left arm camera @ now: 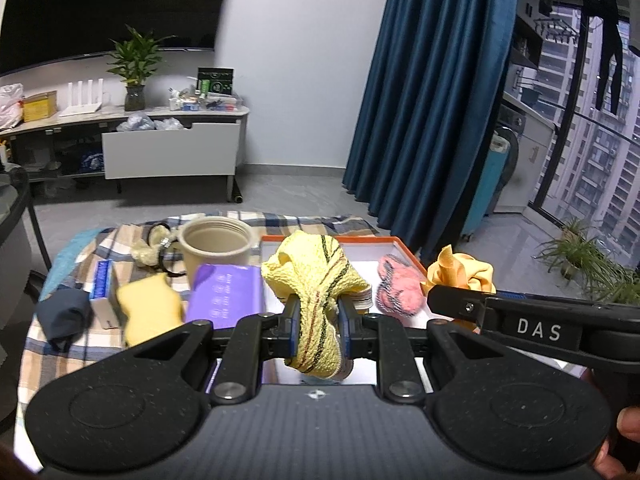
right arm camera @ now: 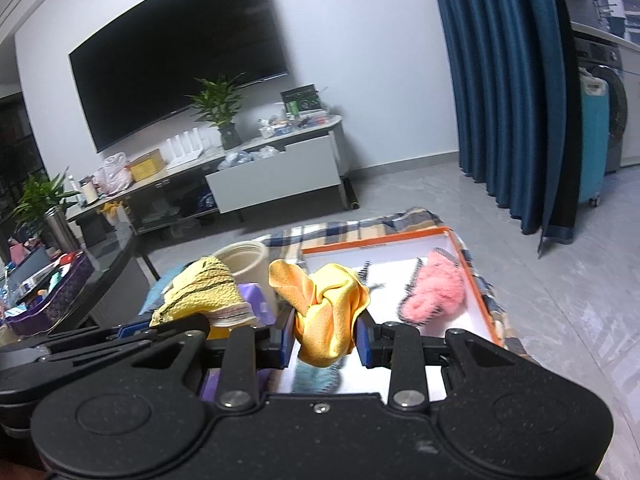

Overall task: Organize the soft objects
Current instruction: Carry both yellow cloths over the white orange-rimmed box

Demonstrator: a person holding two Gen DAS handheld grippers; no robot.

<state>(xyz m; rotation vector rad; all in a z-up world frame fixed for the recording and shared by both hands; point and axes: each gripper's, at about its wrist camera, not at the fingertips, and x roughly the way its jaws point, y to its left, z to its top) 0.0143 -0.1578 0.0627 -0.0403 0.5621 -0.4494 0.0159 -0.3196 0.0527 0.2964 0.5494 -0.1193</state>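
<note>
Two cloths hang pinched above the orange-rimmed tray (right arm camera: 476, 280): a yellow striped cloth (left arm camera: 316, 280) clamped in the left gripper (left arm camera: 318, 320), and an orange cloth (right arm camera: 324, 304) squeezed between the right gripper (right arm camera: 325, 338) jaws. Inside the tray lies a pink fuzzy sock (right arm camera: 434, 292). Left of it sit a beige cup (left arm camera: 216, 246), purple pack (left arm camera: 226, 298) and yellow sponge (left arm camera: 150, 308) on a plaid blanket (left arm camera: 72, 328).

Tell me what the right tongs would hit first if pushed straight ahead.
Judging loosely, the right tongs, shut on the orange cloth, would reach the orange-rimmed tray, likely near the pink fuzzy sock. Depth is unclear.
</note>
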